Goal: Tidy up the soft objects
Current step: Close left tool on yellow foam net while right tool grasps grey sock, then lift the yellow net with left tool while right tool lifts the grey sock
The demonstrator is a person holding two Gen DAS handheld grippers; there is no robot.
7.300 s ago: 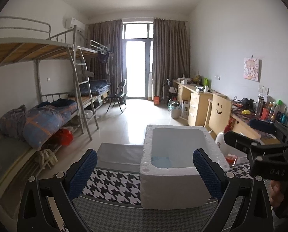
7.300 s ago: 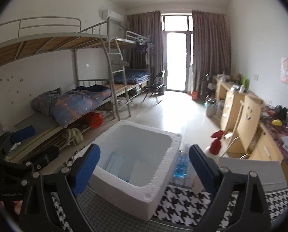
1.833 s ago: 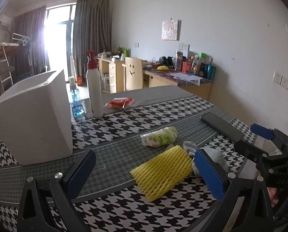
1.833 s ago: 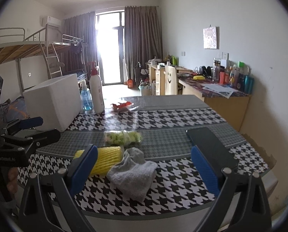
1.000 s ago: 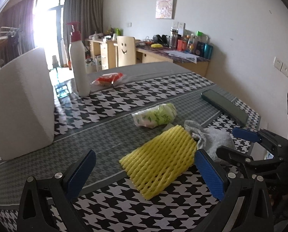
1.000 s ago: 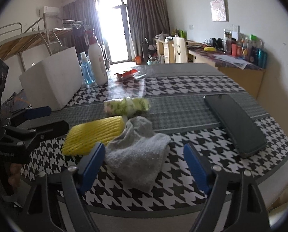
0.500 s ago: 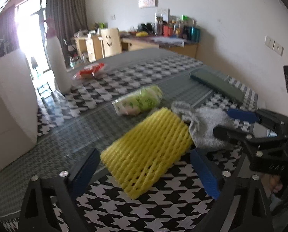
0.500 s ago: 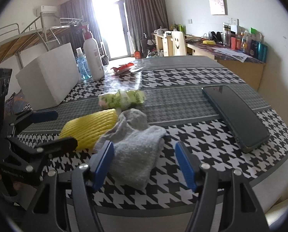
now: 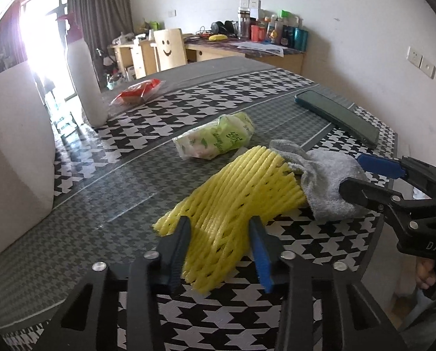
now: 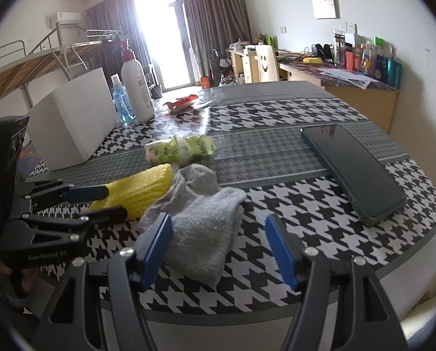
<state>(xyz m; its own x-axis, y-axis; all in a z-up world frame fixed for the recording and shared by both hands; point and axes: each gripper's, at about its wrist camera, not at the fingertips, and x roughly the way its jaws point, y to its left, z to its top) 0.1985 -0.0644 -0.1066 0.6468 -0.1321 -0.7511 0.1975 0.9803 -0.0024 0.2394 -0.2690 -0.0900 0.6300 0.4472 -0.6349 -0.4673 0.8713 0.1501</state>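
On the houndstooth desk (image 9: 276,87), near the front edge: yellow foam net (image 9: 241,193), grey sock (image 10: 200,213) touching its right end, green packet (image 9: 215,140) just behind both. Left hand-held gripper (image 9: 220,234) straddles the net's near end, jaws closing, pads against the foam, which bunches between them. Right hand-held gripper (image 10: 218,242) jaws apart, astride the sock's near end, left pad at its edge, right pad clear. Phone (image 10: 352,169) lies further right. White foam box (image 10: 71,117), pump bottle (image 10: 136,87) and red packet (image 9: 139,90) stand well back.
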